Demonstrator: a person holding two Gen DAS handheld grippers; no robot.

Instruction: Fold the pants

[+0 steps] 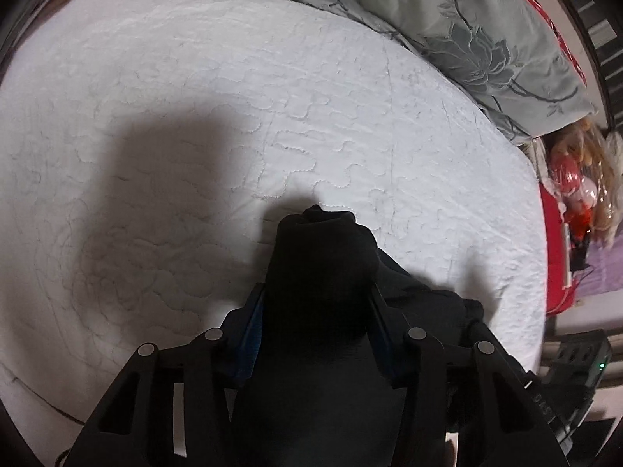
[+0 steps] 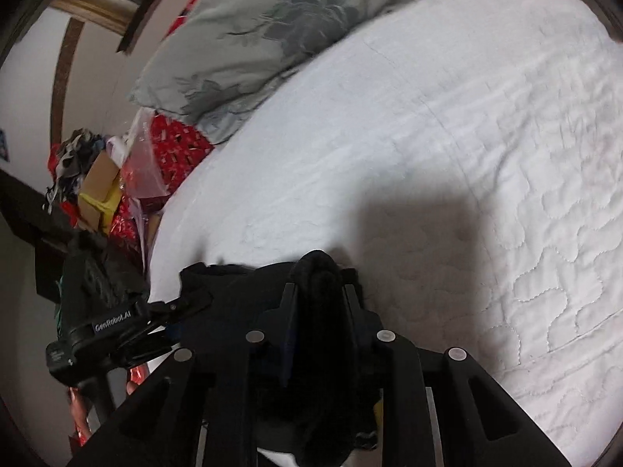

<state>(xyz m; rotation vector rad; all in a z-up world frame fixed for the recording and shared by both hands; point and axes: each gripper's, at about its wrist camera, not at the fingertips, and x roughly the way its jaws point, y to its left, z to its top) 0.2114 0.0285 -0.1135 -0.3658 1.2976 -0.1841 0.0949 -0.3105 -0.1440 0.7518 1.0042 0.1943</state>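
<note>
Step in hand, by my read: carrying or spreading the pants, both ends gripped, no fold laid yet.

Left wrist view, bottom centre: left gripper (image 1: 317, 272) has its fingers closed most of the way on a thick bunch of the black pants (image 1: 323, 241), which bulges out past the tips. More black cloth trails toward lower right of frame.

Right wrist view, bottom centre: right gripper (image 2: 317, 295) is likewise pinched on a wad of pants (image 2: 317, 268). The left gripper body shows at lower left, near, cloth slack between the two.

Pose: both tilt down over the white quilt (image 1: 272, 97), apparently held just above it; contact unclear. Shadows fall mid-frame.

Next likely needs: draw the grippers apart to tension the cloth, lower it flat on the quilt, then release.

Far: grey floral pillow (image 1: 467, 31) upper right in the left view, upper centre in the right view. Clutter at frame edges.
</note>
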